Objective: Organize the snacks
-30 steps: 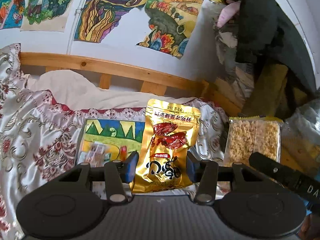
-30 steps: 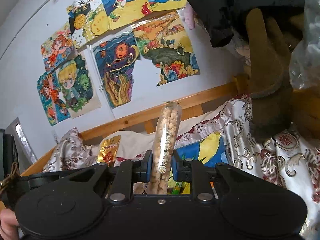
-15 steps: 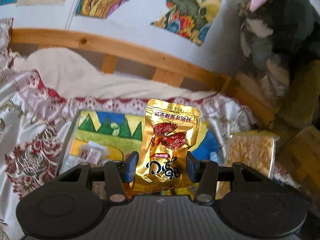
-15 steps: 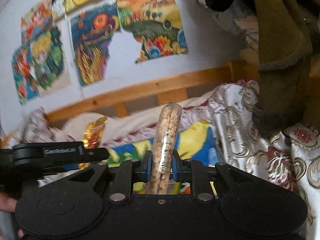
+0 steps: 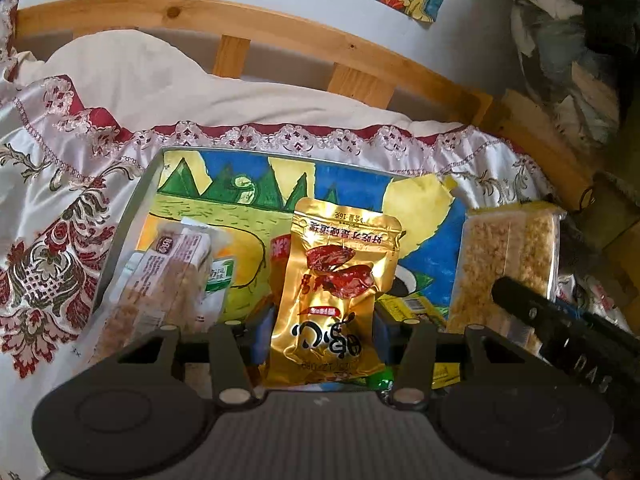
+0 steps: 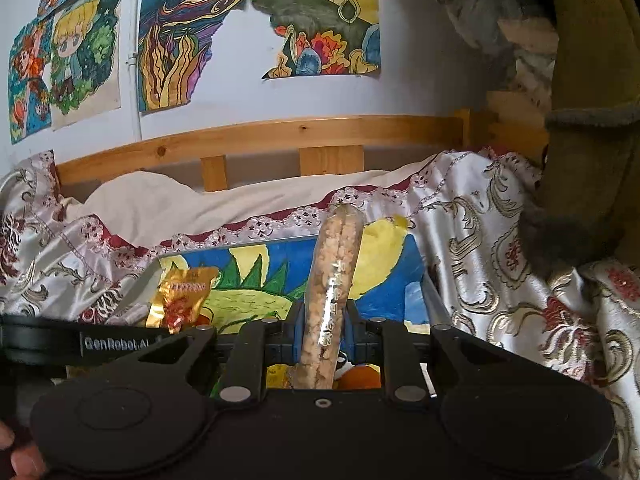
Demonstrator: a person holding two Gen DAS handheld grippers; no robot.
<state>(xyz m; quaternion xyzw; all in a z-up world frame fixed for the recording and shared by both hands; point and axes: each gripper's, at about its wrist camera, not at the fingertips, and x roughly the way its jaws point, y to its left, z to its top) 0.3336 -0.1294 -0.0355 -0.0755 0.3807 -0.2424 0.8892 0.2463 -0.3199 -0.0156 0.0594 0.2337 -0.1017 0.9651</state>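
My left gripper (image 5: 320, 340) is shut on a gold snack pouch (image 5: 336, 288) with red fruit printed on it, held upright over a grey box (image 5: 132, 216) lined with a colourful drawing. My right gripper (image 6: 322, 330) is shut on a clear pack of crispy rice bars (image 6: 330, 300), seen edge-on, over the same box (image 6: 434, 300). That pack also shows in the left wrist view (image 5: 508, 264), at the box's right side. The gold pouch also shows in the right wrist view (image 6: 182, 296). A wrapped biscuit pack (image 5: 160, 280) lies in the box's left part.
The box rests on a bed with a patterned satin cover (image 5: 44, 264). A wooden bed rail (image 5: 248, 28) runs behind, below a wall of drawings (image 6: 176, 36). Clothes hang at the right (image 6: 584, 120). Other small packets lie in the box bottom (image 5: 412, 308).
Both grippers have moved forward and down over the box with their snacks still held. The box and its contents now fill more of each view.
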